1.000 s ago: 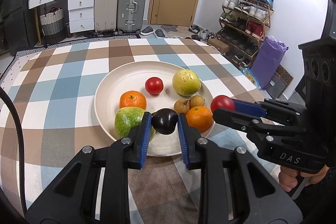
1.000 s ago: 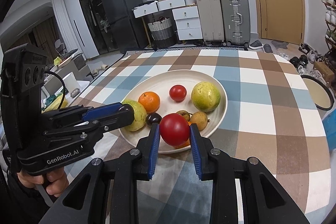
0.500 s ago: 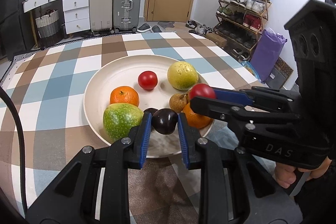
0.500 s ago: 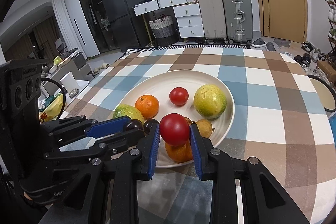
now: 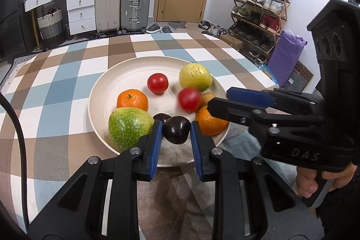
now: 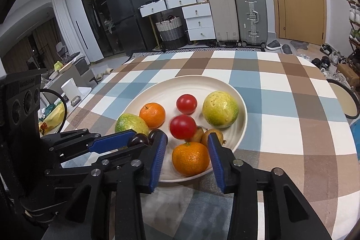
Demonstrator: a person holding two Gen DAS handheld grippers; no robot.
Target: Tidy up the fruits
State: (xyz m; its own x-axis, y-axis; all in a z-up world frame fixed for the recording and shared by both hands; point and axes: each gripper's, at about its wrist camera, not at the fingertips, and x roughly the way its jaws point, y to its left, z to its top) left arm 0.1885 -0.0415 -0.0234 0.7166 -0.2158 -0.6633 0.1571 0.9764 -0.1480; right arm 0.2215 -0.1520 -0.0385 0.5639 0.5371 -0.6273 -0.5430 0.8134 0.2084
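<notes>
Plate of 9 fruits; left gripper pinching plum, right gripper spread.

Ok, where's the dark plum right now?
The dark plum sits between the left gripper's blue pads at the plate's near edge, flanked by the green fruit and an orange in the left wrist view.

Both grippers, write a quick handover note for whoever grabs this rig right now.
Left gripper: shut on a dark plum, low over the near rim of the plate.
Right gripper: open, nothing held; a blurred tomato sits just beyond its fingers, apparently just let go.
On the plate: two oranges, two green fruits, another tomato, small brown fruits, a second plum.
Done: tomato delivered.
Left: set the plum down, pull both back.
</notes>
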